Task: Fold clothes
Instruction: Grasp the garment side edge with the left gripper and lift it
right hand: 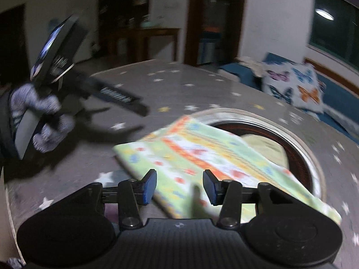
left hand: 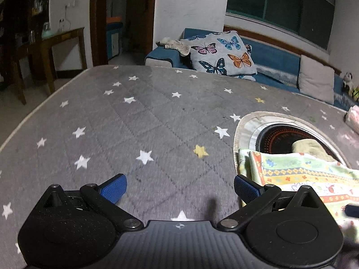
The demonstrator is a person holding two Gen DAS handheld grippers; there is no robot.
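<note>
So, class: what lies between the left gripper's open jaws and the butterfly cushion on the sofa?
Only the bare grey star-print cover lies between the left gripper and the butterfly cushion, seen in the left wrist view; the folded cloth sits off to the side.

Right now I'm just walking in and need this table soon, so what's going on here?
A person is folding laundry with hand-held tongs. A folded patterned cloth lies on the star-print table cover, partly over a round recessed burner. The right tongs hang open just above the cloth, nothing between the pads. The left tongs are open wide over bare cover beside it, held by a gloved hand. Nothing is gripped at this moment.
</note>
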